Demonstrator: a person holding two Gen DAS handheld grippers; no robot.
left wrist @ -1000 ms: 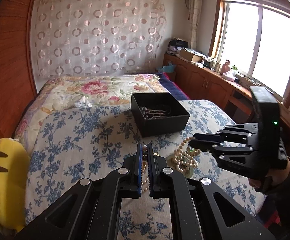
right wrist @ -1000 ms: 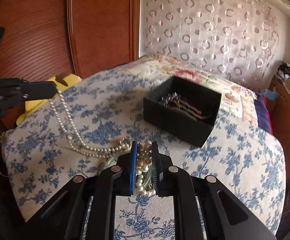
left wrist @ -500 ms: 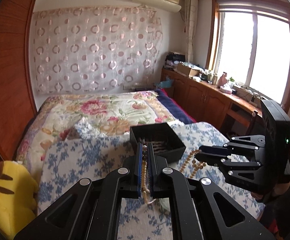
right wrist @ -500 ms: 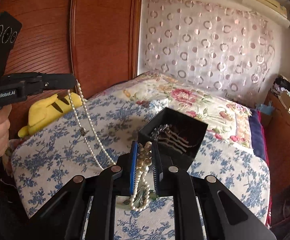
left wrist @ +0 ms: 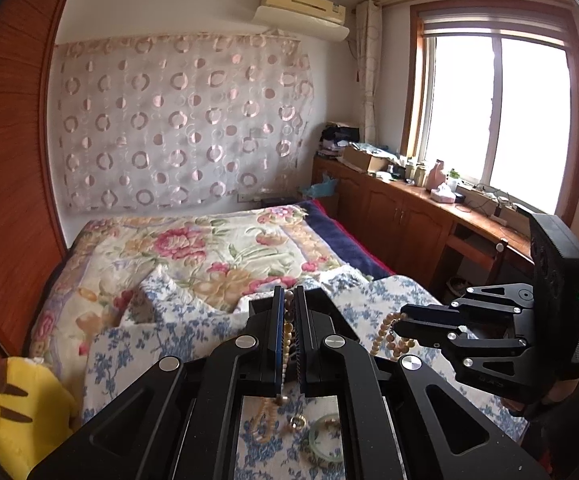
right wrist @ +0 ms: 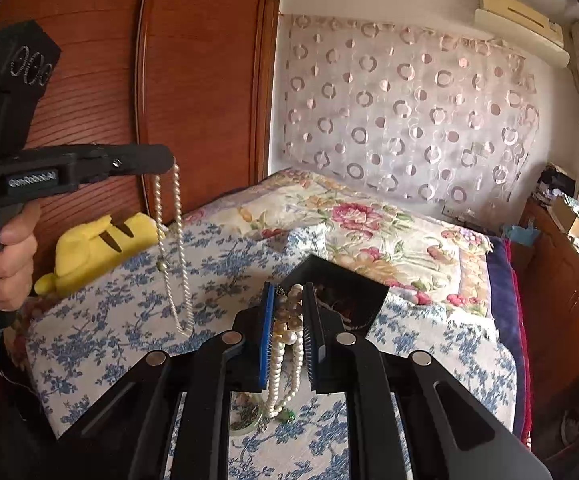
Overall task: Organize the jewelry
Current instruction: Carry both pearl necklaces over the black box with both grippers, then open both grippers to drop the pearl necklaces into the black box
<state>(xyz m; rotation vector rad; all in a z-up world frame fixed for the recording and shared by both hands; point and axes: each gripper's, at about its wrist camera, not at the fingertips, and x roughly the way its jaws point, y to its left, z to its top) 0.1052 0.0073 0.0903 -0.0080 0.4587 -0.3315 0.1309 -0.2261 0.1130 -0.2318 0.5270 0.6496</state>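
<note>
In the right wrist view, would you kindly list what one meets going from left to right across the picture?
Person's hand on the black left gripper → yellow plush toy → thin white pearl necklace hanging from that gripper → bunched large cream pearl strand in the right gripper → black open jewelry box → brown wooden cabinet.

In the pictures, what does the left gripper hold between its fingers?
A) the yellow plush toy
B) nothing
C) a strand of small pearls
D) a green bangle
C: the left gripper is shut on a strand of small pearls, which hangs from its tip as a long loop above the blue floral bedspread.
</note>
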